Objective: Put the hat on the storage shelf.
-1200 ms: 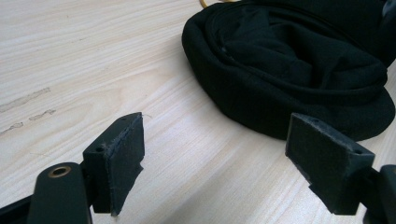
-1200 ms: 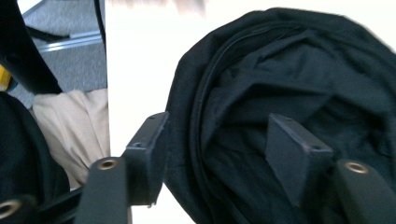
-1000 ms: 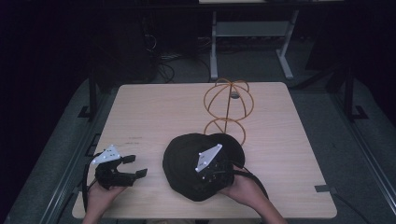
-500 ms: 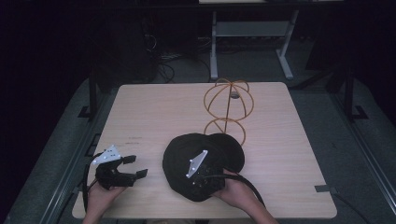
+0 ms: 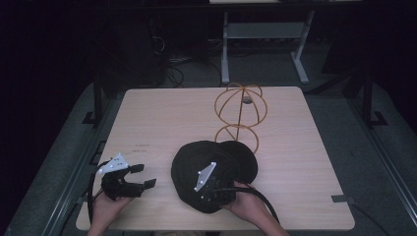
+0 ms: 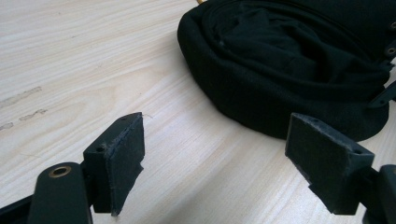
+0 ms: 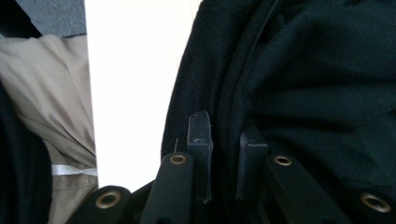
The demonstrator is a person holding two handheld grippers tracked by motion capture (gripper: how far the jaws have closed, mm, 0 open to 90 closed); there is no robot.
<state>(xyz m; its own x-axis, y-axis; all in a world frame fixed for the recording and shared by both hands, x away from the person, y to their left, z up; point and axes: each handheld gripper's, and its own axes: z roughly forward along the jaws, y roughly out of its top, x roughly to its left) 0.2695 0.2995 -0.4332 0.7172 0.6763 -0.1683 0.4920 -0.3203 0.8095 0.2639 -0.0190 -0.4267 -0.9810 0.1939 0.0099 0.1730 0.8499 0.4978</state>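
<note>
My right gripper (image 7: 223, 158) has just been closing, and its 2 jaws now pinch the rim of the floppy black cloth hat (image 5: 211, 169), the brim fold caught between the pads. The rest of the hat spreads beyond them on the pale wooden table (image 5: 162, 118). My left gripper (image 6: 233, 158) rests with jaws wide apart, nothing between them, the hat just ahead. Beyond the hat stands an orange wire-frame stand (image 5: 240, 105).

Left claw (image 5: 140, 176) agape, right claw (image 7: 223, 154) clamped.
</note>
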